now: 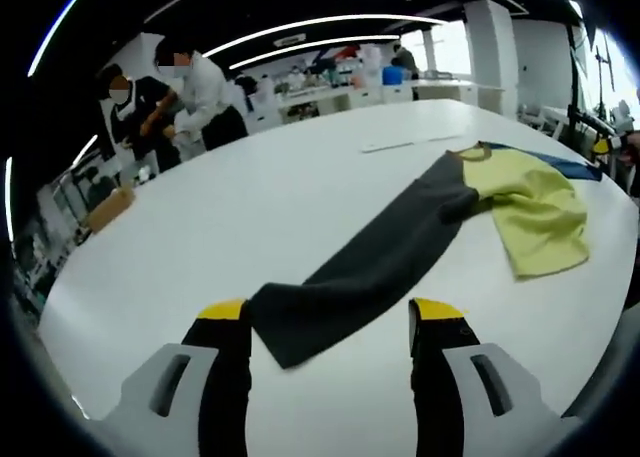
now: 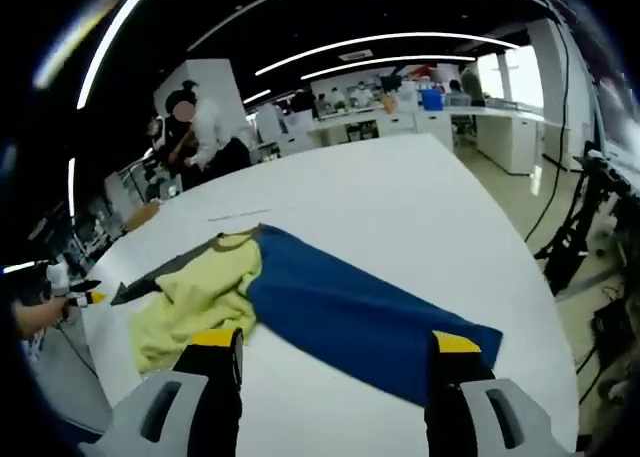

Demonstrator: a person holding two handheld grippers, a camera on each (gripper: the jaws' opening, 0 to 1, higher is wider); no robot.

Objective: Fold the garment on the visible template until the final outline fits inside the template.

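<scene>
In the left gripper view, the left gripper (image 1: 332, 322) hovers above the white desk (image 1: 200, 237) with its two yellow-tipped jaws spread apart and nothing between them. The end of the dark grey sleeve (image 1: 370, 267) lies on the desk between and just ahead of the jaws, its corner close to the left jaw tip. The sleeve runs away from the gripper toward the far right of the desk, where it joins the pale yellow body of the garment (image 1: 530, 212), which is bunched and wrinkled. A strip of blue fabric shows beyond the yellow part.

In the right gripper view, the right gripper (image 2: 335, 345) is also held with its jaws wide apart and empty. The blue sleeve (image 2: 350, 312) lies flat on the desk (image 2: 400, 207), its end reaching between the jaws near the right jaw tip. The yellow body (image 2: 200, 292) sits beside the left jaw tip. The left gripper (image 2: 85, 299) appears at the left desk edge.

People (image 1: 190, 97) stand beyond the far desk edge.
</scene>
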